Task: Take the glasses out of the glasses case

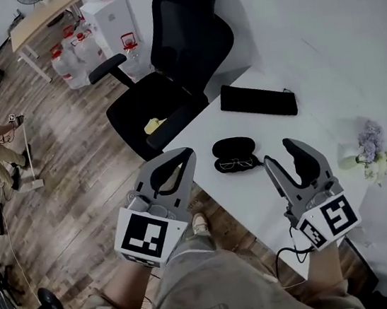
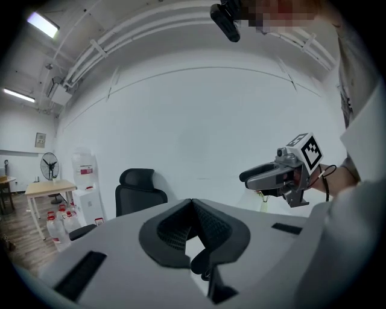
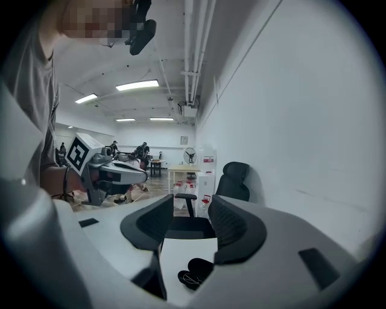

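Note:
A black glasses case (image 1: 234,150) lies open on the white table (image 1: 324,67), with the glasses (image 1: 236,163) resting in its nearer half. My left gripper (image 1: 187,154) hovers just left of the case, over the table's edge, its jaws shut on nothing. In the left gripper view its tips (image 2: 192,202) touch, and a bit of the case (image 2: 202,265) shows below them. My right gripper (image 1: 281,153) is open just right of the case. The right gripper view shows the case (image 3: 199,268) and glasses (image 3: 190,279) below the gap of the right gripper (image 3: 190,220).
A long black pouch (image 1: 257,100) lies farther back on the table. A black office chair (image 1: 174,67) stands against the table's left edge. A small bunch of flowers (image 1: 370,147) is at the right. Water jugs (image 1: 72,53) stand on the wooden floor.

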The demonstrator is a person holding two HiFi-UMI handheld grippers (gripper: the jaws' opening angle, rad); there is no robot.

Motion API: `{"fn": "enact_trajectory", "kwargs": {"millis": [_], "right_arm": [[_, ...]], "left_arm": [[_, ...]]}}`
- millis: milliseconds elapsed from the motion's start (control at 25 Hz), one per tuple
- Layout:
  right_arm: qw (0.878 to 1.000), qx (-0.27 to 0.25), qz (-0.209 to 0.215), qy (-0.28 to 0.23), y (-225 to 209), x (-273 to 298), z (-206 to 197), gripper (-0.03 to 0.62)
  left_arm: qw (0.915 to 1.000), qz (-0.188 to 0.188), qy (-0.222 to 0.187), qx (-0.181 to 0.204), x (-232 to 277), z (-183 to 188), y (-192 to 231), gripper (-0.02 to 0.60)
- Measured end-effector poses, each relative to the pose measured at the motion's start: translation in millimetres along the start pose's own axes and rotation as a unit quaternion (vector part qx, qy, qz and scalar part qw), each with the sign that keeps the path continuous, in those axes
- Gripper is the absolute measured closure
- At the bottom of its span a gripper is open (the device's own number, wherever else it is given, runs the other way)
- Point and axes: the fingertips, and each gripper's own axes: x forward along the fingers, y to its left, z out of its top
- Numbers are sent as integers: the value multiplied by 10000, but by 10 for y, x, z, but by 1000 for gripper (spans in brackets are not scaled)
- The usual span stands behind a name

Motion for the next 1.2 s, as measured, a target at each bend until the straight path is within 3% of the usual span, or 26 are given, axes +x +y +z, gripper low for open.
{"fn": "enact_trajectory", "kwargs": {"millis": [360,880,1200], "right_arm": [[9994,104,-100,328,-198,358,-206,379],[9954,231,137,924,-412,641,-608,379],[9872,326,517,1472,-424,835,-1130,410]], "left_arm": [[9996,-182,211,-19,323,-193,184,566],[9976,-155,658,-167,628,-456,211,566],[9921,-261,1209,-221,901,-993,108,566]]}}
